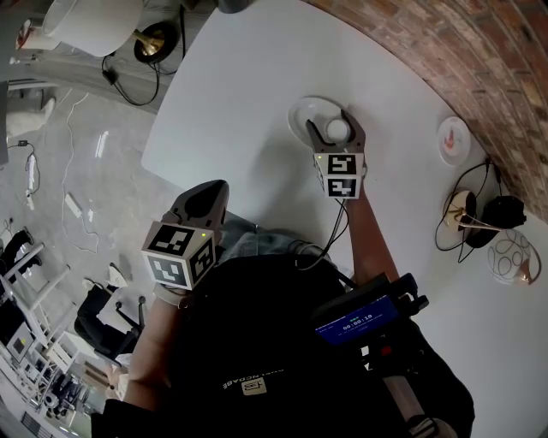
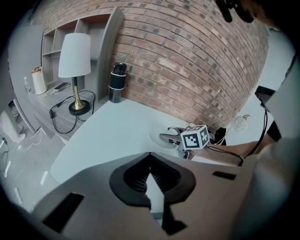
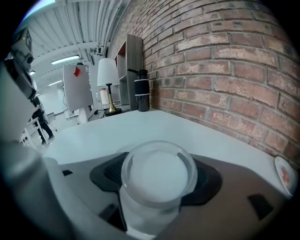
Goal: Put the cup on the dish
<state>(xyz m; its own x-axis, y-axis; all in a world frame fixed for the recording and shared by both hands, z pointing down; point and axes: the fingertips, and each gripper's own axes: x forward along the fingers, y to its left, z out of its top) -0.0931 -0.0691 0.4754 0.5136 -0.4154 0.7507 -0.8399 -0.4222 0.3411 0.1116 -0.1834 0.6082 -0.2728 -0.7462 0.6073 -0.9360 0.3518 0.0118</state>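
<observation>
The right arm is reaching far out over the white table [image 1: 257, 77]. Its right claw [image 1: 335, 128] is squeezing a clear cup [image 3: 158, 173] over the white dish [image 1: 300, 111]. The left claw [image 1: 218, 185] is hanging by the near table edge, pinched together on nothing.

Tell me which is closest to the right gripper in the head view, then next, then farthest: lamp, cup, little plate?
1. cup, in the right gripper jaws.
2. little plate, off to the right.
3. lamp, far top left.
</observation>
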